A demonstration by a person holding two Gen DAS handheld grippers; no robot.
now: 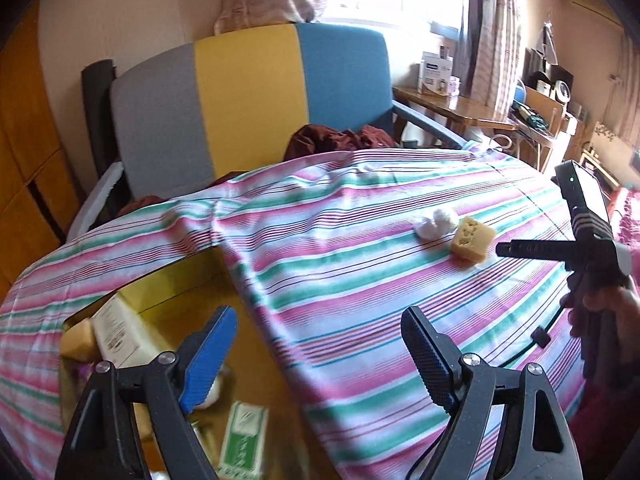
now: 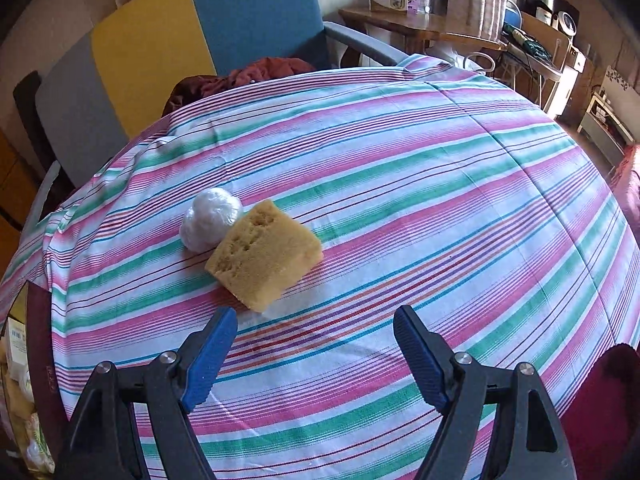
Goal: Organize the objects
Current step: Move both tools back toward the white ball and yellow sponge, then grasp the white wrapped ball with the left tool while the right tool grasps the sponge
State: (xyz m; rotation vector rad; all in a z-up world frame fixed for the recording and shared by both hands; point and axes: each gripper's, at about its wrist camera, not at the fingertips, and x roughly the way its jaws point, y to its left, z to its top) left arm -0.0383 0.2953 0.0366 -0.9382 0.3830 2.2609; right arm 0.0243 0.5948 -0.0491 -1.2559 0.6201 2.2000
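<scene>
Blue rubber pads on both my tools, and both are spread wide with nothing in them. My right tool (image 2: 314, 352) hangs just short of the yellow sponge (image 2: 266, 254), which lies on the striped cloth (image 2: 440, 200) covering the worktop, its near corner closest to my left pad. Touching the sponge's far side is a white ball wrapped in plastic (image 2: 210, 224). My left tool (image 1: 318, 354) is over the open box (image 1: 132, 300) sunk at the cloth's edge, where a cream carton (image 1: 120, 332) and a green-and-white packet (image 1: 244, 436) already sit, so I'd guess the sponge and ball go in there too.

What could go wrong: the sponge sits off to the left of my pads, so closing as I am might just pinch a corner and it'd squish out. Pushing in could also knock the ball rolling off, and the loose cloth may bunch up.
</scene>
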